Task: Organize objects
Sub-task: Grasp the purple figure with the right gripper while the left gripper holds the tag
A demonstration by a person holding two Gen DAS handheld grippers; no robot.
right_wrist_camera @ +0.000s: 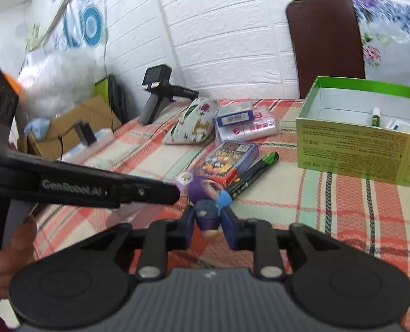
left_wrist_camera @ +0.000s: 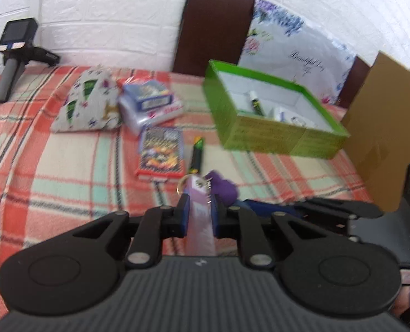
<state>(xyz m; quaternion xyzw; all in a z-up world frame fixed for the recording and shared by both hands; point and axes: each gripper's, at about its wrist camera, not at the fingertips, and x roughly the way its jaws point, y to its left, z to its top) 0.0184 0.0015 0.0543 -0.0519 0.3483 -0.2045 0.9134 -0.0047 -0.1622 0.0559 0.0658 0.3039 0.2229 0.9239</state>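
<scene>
Both pictures are bright, with soft, even light and hardly any shadows. Everything looks a little blurry, most of all the green box (left_wrist_camera: 274,116). The white brick wall (right_wrist_camera: 218,27) bends at the edges.

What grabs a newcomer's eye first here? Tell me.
The purple doll keychain in the foreground, gripped by both hand-held grippers: the right on its body, the left on its lilac strap. Then the open green box at right on the plaid cloth.

My purple doll keychain (right_wrist_camera: 207,210) hangs above the plaid bed (right_wrist_camera: 343,221), its lilac strap (left_wrist_camera: 199,207) pulled taut.
</scene>
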